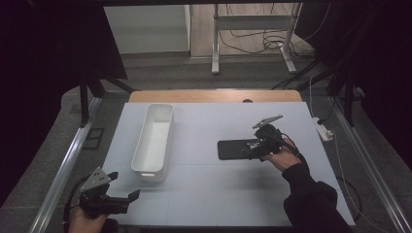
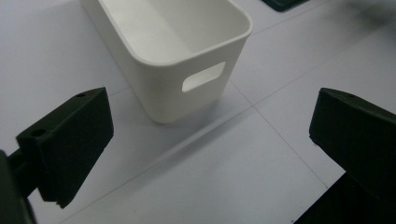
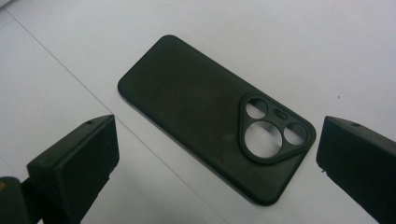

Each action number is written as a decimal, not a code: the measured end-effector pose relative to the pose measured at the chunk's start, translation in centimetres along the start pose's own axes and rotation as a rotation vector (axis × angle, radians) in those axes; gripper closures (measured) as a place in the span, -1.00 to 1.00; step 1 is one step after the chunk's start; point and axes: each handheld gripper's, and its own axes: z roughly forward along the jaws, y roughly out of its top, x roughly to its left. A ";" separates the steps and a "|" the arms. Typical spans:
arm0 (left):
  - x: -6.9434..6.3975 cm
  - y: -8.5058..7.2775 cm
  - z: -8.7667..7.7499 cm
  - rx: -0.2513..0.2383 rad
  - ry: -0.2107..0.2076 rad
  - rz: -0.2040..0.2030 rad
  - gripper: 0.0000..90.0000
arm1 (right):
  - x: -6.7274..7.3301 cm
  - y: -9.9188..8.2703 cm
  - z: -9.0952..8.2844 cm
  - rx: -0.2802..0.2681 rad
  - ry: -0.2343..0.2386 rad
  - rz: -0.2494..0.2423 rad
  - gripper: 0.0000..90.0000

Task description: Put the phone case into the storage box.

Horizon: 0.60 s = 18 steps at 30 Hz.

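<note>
While my right gripper (image 1: 253, 151) hangs over the phone case (image 3: 217, 140), its jaws stand wide apart w/ nothing between them, one on each side of the case's camera end, prob. so they can close across its width. The case lies flat on the white table (image 1: 209, 194), back up, right of the white bin (image 1: 154, 141) and well apart from it. It's dark, matte, thin, w/ rounded corners and a raised three-cornered camera surround w/ round cut-outs; table shows through the holes, so no phone inside, I'd say. It looks soft and low, so hard to get under. My left gripper (image 1: 121, 187) sits at the near left edge, jaws also apart and empty, pointing at the bin's near end w/ its handle slot (image 2: 202, 77), maybe ready to steady it.
</note>
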 end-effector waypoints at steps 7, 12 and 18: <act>0.0 0.0 0.0 0.000 -0.001 0.001 -0.99 | 0.0 0.9 0.9 0.010 -0.003 -0.004 -1.00; 0.0 0.0 0.0 0.000 -0.001 0.001 -0.99 | -0.1 1.3 2.0 0.016 0.008 0.003 -1.00; 0.0 0.0 0.0 0.001 -0.002 0.002 -0.99 | -0.3 1.7 2.6 0.033 0.003 0.001 -1.00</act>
